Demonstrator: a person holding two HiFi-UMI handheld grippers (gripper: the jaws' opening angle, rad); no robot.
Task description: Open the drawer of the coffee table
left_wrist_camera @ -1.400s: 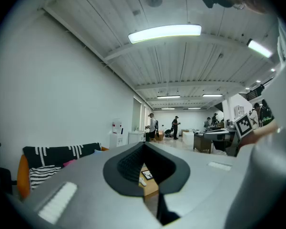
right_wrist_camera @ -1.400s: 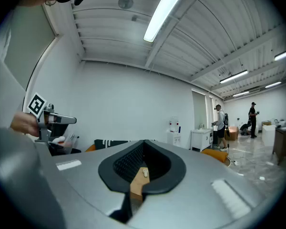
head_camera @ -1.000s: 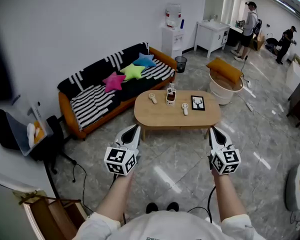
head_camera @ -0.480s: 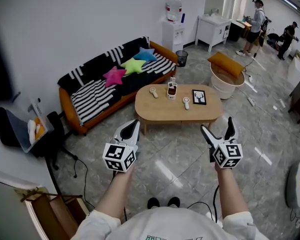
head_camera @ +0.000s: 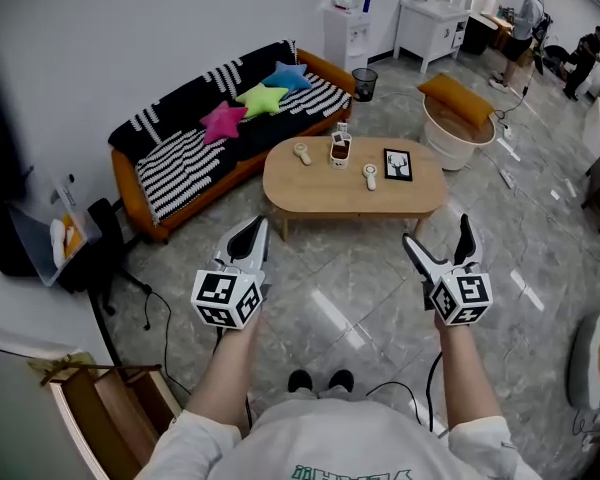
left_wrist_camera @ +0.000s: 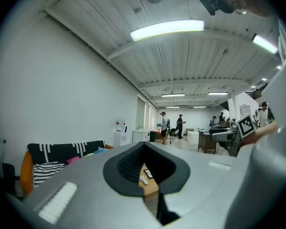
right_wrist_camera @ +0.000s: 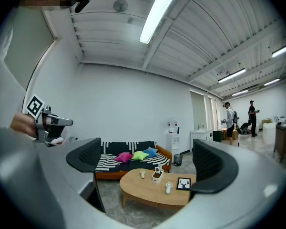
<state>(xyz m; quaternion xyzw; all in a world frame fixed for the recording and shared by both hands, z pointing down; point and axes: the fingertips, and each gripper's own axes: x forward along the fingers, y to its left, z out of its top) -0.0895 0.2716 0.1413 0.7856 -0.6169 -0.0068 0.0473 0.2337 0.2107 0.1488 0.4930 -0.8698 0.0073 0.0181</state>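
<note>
the oval wooden desk stands well ahead across the floor, just in front of the striped sofa; no drawer front shows. the right gripper gapes wide and empty, probably readied for the handle, while the left gripper is closed on nothing.

- My left hand-held gripper: white shell, black jaw pads, white marker cube with black squares.
- My right hand-held gripper: same build, same cube on it, thin black cable behind it.
- White short-sleeved shirt with green print.
- Dark shoes.
</note>
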